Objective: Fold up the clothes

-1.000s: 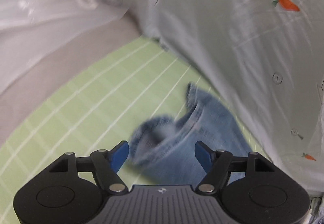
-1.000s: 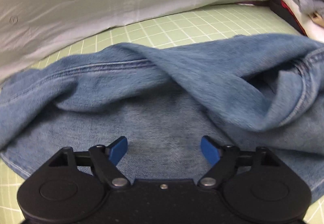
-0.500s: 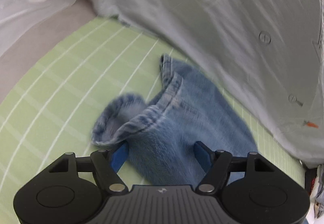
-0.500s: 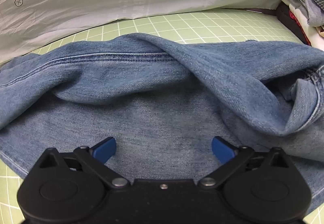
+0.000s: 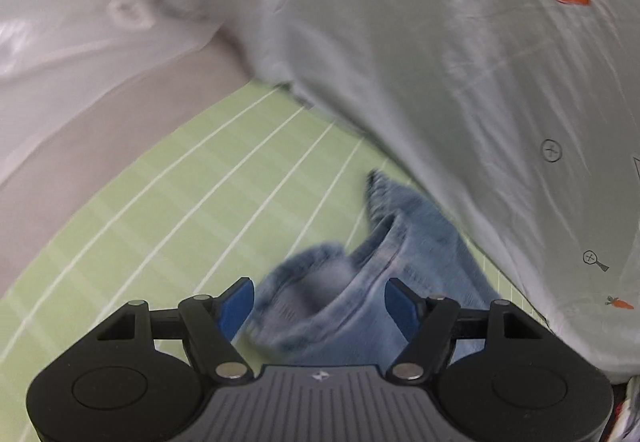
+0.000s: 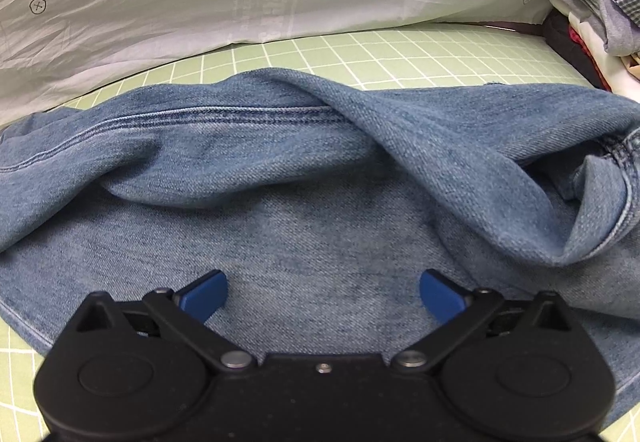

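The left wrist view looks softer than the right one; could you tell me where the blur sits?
Left wrist view: the jeans and green mat are motion-smeared, while the hand-held gripper stays crisp. Right wrist view: the denim weave is sharp; both views bow at the edges.

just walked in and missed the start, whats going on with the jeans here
A person holding a gripper in each hand is folding a pair of blue jeans on a green grid mat. The right gripper is open above the flat denim and holds nothing. The left gripper is also open, with the crumpled hem end of the jeans lying between its fingers but not pinched. The jeans are still rumpled, not neatly folded. A carrot-print plastic bag sits behind, and a pile of clothes at the right.
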Available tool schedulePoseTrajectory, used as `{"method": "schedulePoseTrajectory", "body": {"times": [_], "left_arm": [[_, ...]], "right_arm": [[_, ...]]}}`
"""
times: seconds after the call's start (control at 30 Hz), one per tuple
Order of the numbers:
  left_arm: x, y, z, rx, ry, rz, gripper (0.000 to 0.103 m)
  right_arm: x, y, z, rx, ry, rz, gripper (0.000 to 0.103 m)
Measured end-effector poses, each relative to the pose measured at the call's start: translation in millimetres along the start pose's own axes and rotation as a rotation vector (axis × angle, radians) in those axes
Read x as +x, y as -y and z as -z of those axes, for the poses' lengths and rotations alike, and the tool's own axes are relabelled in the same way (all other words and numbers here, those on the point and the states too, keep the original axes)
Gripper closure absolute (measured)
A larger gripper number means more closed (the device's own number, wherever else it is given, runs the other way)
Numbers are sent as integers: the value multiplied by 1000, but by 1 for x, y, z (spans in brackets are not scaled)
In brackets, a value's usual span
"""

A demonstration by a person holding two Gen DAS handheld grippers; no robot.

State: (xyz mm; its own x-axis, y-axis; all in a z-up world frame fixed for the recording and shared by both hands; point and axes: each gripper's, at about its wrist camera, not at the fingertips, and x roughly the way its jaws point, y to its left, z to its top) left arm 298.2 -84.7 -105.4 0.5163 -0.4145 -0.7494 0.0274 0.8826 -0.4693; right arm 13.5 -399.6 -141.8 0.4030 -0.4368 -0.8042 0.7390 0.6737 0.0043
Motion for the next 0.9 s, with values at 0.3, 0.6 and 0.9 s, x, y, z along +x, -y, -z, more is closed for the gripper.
{"method": "schedulePoseTrajectory", "body": {"times": [0.3,0.6,0.9], "left_arm": [[14,-15,18,-193,-88,82,65],[25,41,-18,-41,12,248,95],[52,50,5,81,-101,118,34]], "right_arm": [[1,-1,-1,9,8,7,0],[2,1,1,1,16,0,0],[-8,9,14,-4,34,-3,0]]}}
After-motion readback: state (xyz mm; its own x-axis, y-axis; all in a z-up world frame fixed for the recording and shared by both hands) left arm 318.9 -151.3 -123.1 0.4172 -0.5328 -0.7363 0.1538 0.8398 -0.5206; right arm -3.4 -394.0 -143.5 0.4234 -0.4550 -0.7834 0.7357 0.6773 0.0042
